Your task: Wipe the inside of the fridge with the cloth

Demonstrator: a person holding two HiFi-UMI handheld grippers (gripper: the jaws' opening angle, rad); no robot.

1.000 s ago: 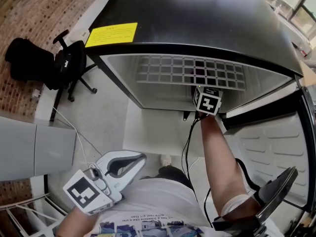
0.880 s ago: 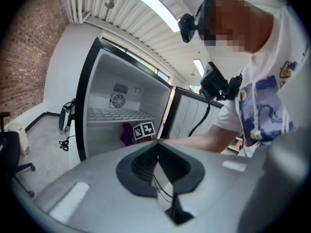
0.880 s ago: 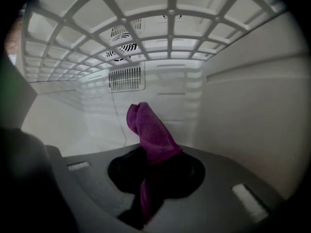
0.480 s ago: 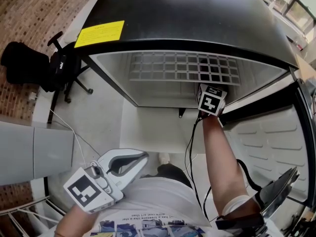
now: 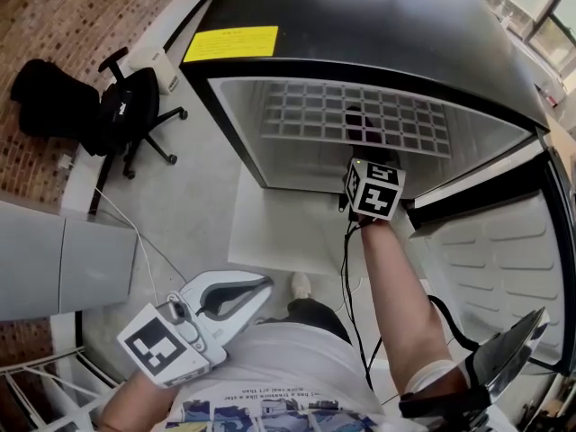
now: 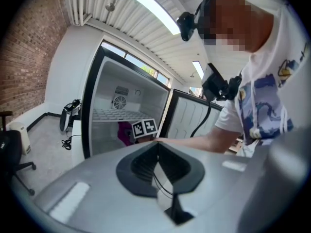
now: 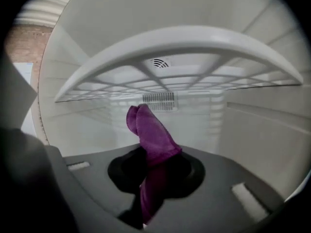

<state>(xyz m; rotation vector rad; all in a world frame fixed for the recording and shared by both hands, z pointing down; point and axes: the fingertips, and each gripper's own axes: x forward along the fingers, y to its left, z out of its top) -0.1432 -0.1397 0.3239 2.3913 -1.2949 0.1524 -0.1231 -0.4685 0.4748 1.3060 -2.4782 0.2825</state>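
**A:** Where is the cloth (image 7: 151, 130)?

**B:** It's the purple one, clamped in the right gripper (image 7: 152, 154). It sits inside the fridge (image 5: 378, 25), just under the wire shelf (image 5: 306, 120) and short of the back wall.

**A:** How should the wipe go?

**B:** I'd press the free fold flat on the wall and sweep from corner to corner. Stay clear of the shelf's front rim and the vent grille (image 7: 160, 101). The left gripper (image 5: 256, 288) hangs outside, its jaws closed on nothing.

**A:** Any writing?

**B:** There's a yellow label (image 5: 230, 44) at the front-left corner of the fridge top, but the print is too small to read.

Black office chair (image 5: 127, 112), brick wall (image 5: 79, 14)
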